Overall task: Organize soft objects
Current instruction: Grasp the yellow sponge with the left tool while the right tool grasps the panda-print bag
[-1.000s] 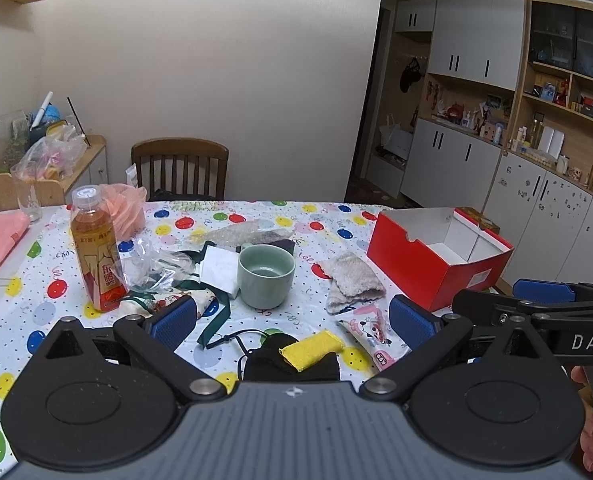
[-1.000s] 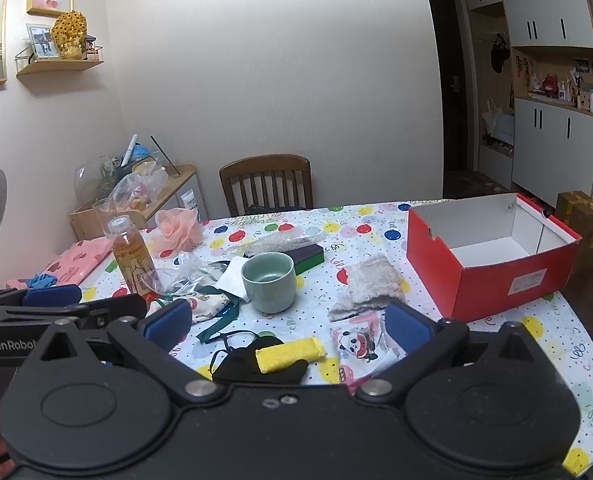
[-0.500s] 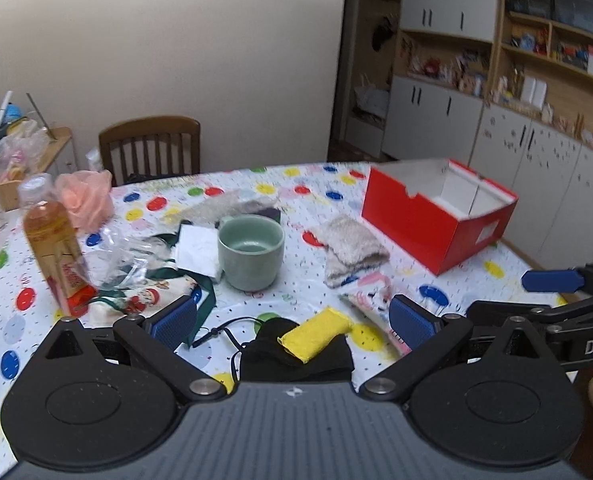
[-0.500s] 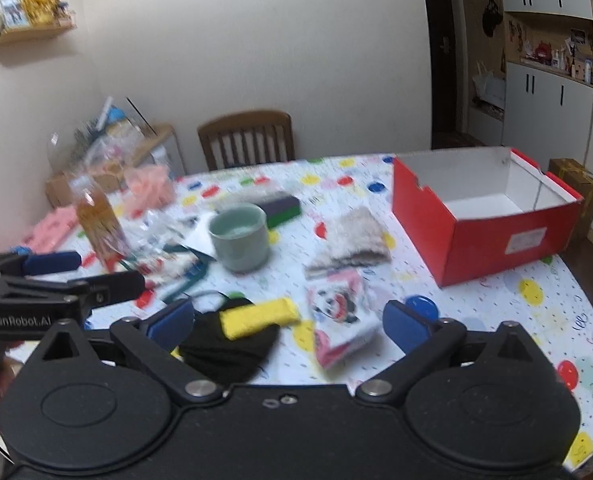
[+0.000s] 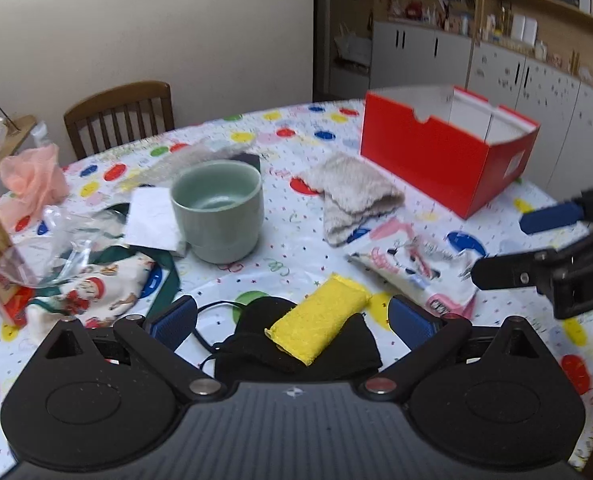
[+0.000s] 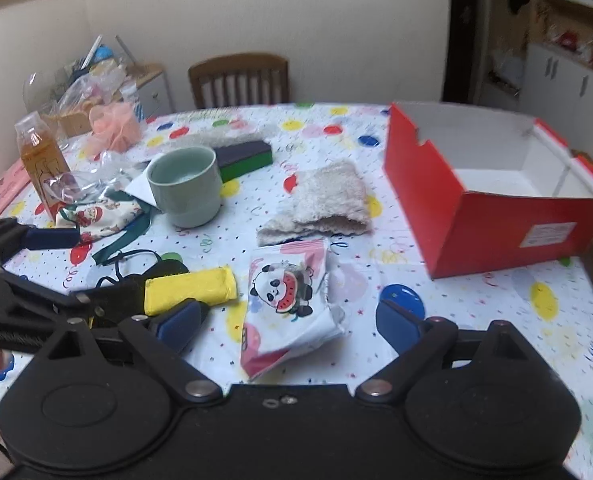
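Observation:
My left gripper (image 5: 292, 322) is open, its jaws either side of a yellow sponge (image 5: 318, 322) lying on a black face mask (image 5: 296, 350). My right gripper (image 6: 290, 326) is open over a panda-print soft pack (image 6: 290, 300). The sponge (image 6: 190, 288) and mask (image 6: 124, 288) also show in the right wrist view. A beige fluffy cloth (image 5: 352, 196) (image 6: 324, 204) lies mid-table. An open, empty red box (image 5: 448, 152) (image 6: 496, 196) stands at the right. A Santa-print cloth pouch (image 5: 92, 292) (image 6: 104, 214) lies at the left.
A green ceramic cup (image 5: 218, 210) (image 6: 184, 190) stands mid-table beside a white card (image 5: 152, 222). A tea bottle (image 6: 42, 162), crumpled plastic (image 5: 62, 240), a pink mesh puff (image 5: 32, 176) and a dark green-edged sponge (image 6: 242, 158) sit at left and back. A wooden chair (image 6: 238, 80) stands behind the table.
Both grippers have moved forward and down toward the table, so the sponge, mask and panda pack are much closer. Both stay open.

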A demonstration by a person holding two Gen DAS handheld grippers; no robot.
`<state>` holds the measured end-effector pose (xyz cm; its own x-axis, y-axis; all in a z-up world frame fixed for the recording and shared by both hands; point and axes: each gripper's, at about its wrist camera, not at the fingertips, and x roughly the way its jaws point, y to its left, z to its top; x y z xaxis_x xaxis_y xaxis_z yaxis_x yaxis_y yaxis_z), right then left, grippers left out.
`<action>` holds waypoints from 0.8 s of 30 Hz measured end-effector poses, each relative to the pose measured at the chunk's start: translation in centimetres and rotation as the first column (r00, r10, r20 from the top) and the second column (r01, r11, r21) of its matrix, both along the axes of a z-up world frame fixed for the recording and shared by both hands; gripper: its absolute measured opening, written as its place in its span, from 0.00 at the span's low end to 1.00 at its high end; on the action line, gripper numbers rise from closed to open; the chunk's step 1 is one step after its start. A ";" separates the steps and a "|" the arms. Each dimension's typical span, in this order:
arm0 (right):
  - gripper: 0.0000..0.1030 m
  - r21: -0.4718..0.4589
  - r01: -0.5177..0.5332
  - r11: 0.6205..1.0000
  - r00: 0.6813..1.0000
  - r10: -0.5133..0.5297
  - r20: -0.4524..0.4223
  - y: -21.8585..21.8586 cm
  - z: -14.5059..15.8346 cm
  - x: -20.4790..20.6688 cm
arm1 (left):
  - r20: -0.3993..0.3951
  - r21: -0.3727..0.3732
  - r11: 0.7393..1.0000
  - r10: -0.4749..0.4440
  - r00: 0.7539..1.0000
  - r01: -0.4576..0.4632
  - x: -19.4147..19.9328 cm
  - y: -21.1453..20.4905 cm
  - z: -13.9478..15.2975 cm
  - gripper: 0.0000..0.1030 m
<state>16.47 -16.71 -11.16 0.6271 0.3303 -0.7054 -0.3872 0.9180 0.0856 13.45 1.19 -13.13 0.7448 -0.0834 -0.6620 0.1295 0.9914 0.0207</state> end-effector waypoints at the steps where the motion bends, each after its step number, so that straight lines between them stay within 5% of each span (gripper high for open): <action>1: 0.92 -0.004 -0.017 1.000 1.000 0.016 -0.020 0.0 -0.3 0.7 | -0.008 0.009 1.000 -0.004 1.000 0.004 0.4 -0.2 -0.4 0.99; 11: 0.90 -0.077 -0.181 0.981 0.979 0.171 -0.115 1.2 -3.3 3.6 | -0.061 0.091 0.989 -0.115 0.992 0.120 4.1 -1.9 -2.8 0.84; 14: 0.90 -0.079 -0.188 0.979 0.975 0.177 -0.132 1.5 -4.1 4.6 | -0.107 0.133 0.978 -0.145 0.984 0.159 5.6 -2.8 -3.6 0.70; 24: 0.86 -0.090 -0.174 0.981 0.973 0.156 -0.172 1.5 -6.2 6.0 | -0.196 0.117 0.962 -0.220 0.956 0.245 7.7 -3.2 -5.0 0.63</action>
<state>22.51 -15.22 -17.39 0.4433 0.3388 -0.8299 -0.5227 0.8498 0.0678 21.14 -1.98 -18.08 0.5837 -0.1381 -0.8002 0.3702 0.9223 0.1109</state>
